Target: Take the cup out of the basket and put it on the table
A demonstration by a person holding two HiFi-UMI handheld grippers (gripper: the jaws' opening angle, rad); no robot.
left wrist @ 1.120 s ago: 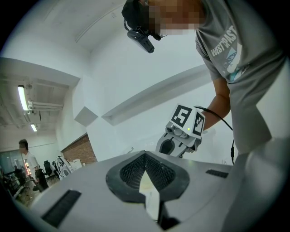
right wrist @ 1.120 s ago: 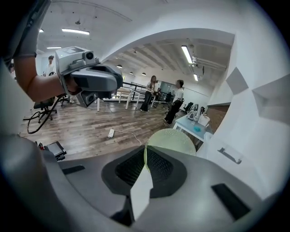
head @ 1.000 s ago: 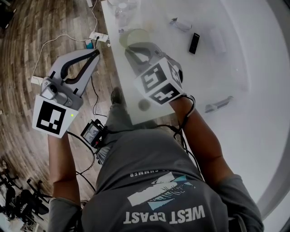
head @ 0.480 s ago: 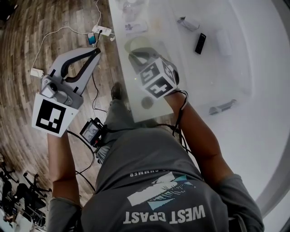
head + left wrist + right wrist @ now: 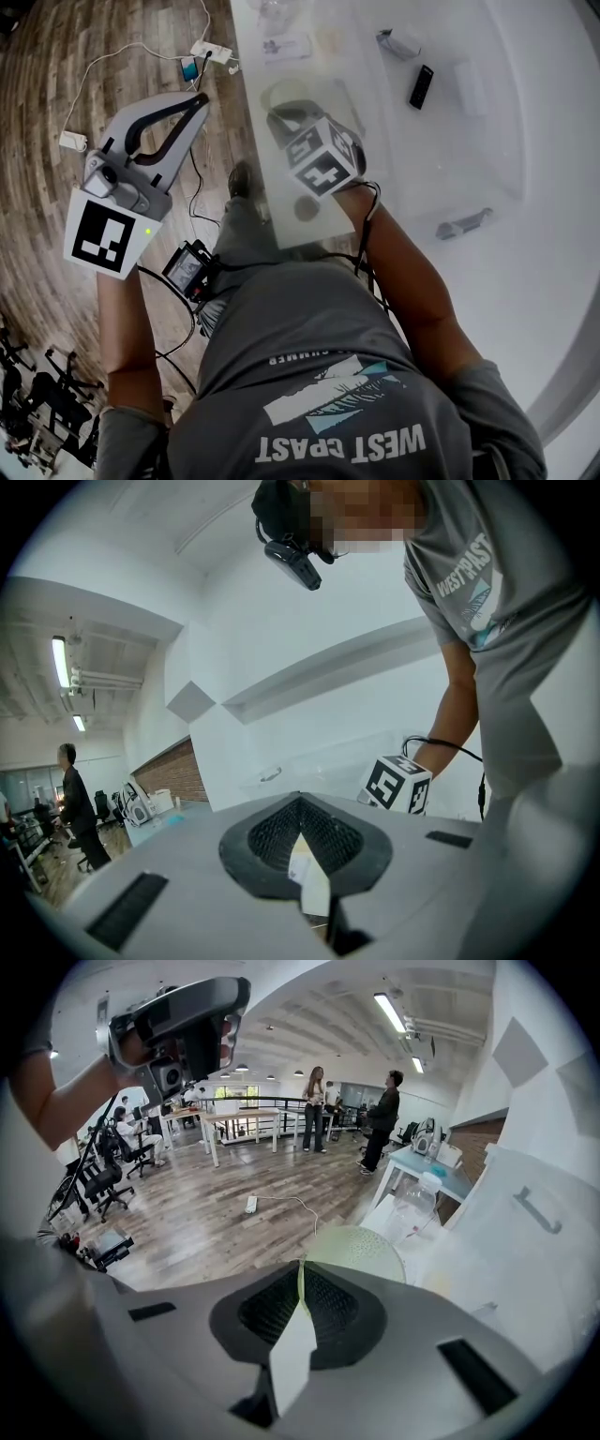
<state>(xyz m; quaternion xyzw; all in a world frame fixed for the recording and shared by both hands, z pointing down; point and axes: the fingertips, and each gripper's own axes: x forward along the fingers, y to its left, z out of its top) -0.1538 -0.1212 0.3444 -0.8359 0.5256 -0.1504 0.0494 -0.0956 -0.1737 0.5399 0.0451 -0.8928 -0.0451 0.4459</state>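
We hold the cup (image 5: 361, 1252) by its thin rim in our right claw (image 5: 300, 1274), bowl just ahead, near the bench (image 5: 506, 300) edge, where a slip could drop it floorward; left claw (image 5: 302, 803) clenched, empty.

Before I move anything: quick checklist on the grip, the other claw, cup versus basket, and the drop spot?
1. Right claw grip on the cup: ok. It is shut on the pale green rim.
2. Left claw out of the way: ok. It is shut, empty and held over the wooden floor.
3. Cup clear of the basket: cannot tell. The head view is hazy through the basket's clear walls.
4. Free spot on the table: ok. There is bare white surface to the right of the basket.
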